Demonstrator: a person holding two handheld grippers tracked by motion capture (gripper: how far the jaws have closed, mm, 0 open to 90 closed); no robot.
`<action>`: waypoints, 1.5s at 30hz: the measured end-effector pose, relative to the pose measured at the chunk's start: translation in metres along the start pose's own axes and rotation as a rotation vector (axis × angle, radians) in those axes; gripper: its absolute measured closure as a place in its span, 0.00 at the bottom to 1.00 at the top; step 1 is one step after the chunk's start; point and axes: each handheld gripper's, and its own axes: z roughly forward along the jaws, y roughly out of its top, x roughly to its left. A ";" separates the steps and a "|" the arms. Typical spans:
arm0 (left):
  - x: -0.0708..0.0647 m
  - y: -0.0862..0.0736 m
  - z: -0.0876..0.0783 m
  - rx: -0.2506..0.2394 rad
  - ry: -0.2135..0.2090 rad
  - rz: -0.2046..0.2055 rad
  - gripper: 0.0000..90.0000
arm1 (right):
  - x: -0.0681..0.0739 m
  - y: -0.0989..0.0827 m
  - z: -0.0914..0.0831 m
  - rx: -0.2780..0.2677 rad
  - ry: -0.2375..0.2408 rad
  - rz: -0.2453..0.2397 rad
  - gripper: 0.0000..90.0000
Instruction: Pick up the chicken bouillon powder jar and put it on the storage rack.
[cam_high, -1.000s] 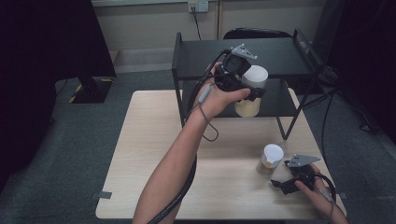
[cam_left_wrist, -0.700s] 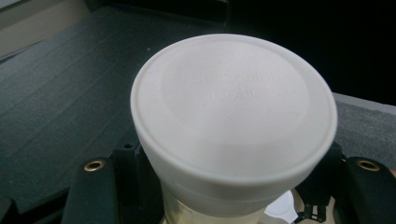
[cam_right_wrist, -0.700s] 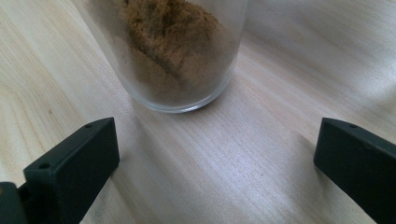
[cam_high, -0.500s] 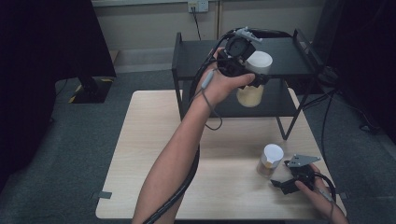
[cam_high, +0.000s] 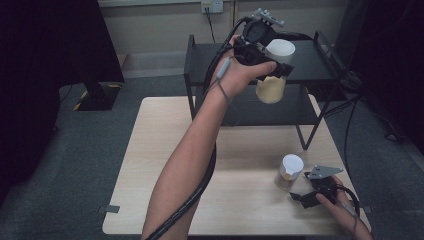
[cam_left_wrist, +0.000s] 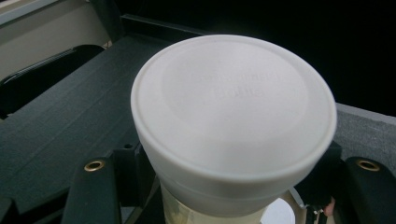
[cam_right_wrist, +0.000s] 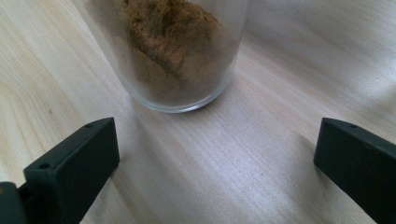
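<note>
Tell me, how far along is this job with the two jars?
Nothing looks finished yet: the top shelf of the black rack is bare. In hand: the left tool grips a white-lidded jar of pale powder, held in the air at the height of that top shelf. Left: the jar of brown powder stands on the table, just ahead of the open right tool, untouched.
</note>
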 end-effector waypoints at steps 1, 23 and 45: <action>0.001 0.002 0.000 0.001 0.001 -0.002 0.39 | 0.000 0.000 0.000 0.000 0.000 0.000 0.00; 0.024 0.022 0.004 0.010 0.120 -0.101 0.39 | 0.001 -0.001 -0.001 0.000 0.000 0.002 0.00; 0.039 0.022 0.023 0.025 0.203 -0.185 0.39 | 0.001 -0.001 -0.001 0.000 0.001 0.000 0.00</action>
